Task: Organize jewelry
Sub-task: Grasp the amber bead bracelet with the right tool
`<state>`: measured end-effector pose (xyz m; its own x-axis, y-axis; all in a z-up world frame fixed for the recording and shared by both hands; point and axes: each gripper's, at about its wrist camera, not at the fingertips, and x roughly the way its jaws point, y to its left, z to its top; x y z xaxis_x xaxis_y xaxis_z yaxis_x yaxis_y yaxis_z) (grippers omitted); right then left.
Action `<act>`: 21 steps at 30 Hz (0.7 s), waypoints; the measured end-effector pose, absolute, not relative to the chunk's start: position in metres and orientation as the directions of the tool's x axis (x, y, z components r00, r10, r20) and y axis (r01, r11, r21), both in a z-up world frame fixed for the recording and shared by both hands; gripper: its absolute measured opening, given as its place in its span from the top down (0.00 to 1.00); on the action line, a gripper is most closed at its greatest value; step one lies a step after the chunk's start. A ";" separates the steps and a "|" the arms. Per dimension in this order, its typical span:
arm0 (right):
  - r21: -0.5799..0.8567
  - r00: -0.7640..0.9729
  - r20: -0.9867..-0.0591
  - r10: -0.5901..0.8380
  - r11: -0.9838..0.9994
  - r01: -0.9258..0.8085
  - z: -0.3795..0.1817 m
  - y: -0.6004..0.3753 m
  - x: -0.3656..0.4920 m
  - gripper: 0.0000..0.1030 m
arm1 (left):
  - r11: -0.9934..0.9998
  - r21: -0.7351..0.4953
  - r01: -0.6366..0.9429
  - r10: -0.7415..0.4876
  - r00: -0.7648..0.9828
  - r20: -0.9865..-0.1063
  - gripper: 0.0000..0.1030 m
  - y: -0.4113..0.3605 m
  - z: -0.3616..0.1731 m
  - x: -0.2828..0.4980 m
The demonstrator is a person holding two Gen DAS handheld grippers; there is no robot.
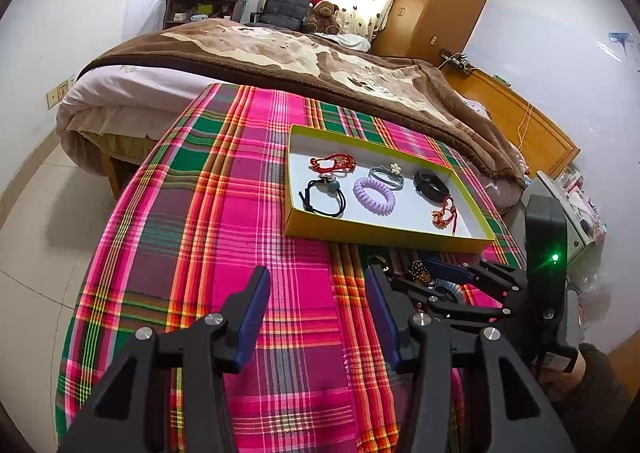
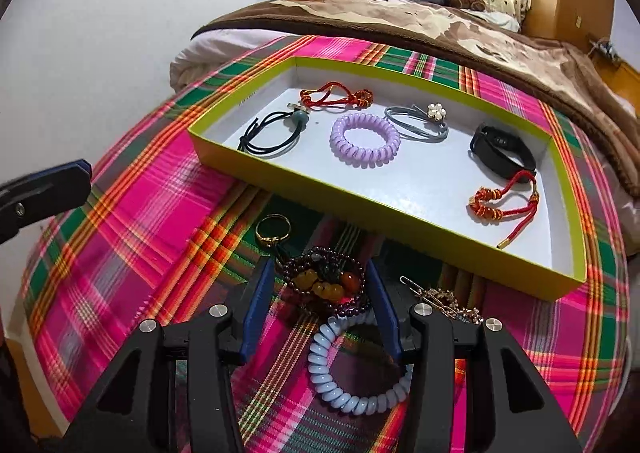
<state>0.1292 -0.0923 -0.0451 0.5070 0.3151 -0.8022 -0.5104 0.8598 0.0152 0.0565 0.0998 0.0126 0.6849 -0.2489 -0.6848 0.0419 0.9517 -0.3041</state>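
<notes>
A dark beaded bracelet [image 2: 324,285] with amber beads lies on the plaid cloth in front of the yellow-green tray [image 2: 320,189]. My right gripper [image 2: 320,265] straddles it, jaws apart, pads close to its sides but not pressing. Around it lie a gold ring [image 2: 273,229], a pale blue coil tie [image 2: 352,373] and a gold hair clip [image 2: 440,299]. The tray holds a purple coil tie [image 2: 365,139], a black band [image 2: 504,149], hair ties and two red cord bracelets. My left gripper [image 1: 316,273] hangs open over bare cloth, left of the right gripper [image 1: 422,275].
The plaid-covered table [image 1: 200,213] stands against a bed with a brown blanket [image 1: 280,53]. A wooden headboard [image 1: 520,125] and cluttered shelf lie to the right. A sleeved hand [image 1: 588,381] holds the right gripper's handle. Tiled floor shows at the left.
</notes>
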 end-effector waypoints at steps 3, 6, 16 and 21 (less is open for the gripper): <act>0.006 0.513 -0.801 0.307 0.862 -0.506 -0.045 -0.091 0.128 0.53 | 0.952 -0.304 0.040 -0.249 0.682 -0.688 0.51 0.099 0.011 0.057; 0.006 0.515 -0.800 0.310 0.861 -0.509 -0.044 -0.092 0.127 0.55 | 0.953 -0.301 0.041 -0.247 0.680 -0.690 0.51 0.098 0.010 0.057; 0.007 0.560 -0.764 0.321 0.872 -0.490 -0.034 -0.101 0.121 0.78 | 0.952 -0.301 0.050 -0.256 0.667 -0.700 0.51 0.090 0.003 0.063; 0.037 0.590 -0.732 0.341 0.884 -0.466 -0.023 -0.112 0.119 0.80 | 0.951 -0.304 0.066 -0.271 0.651 -0.709 0.50 0.084 -0.004 0.071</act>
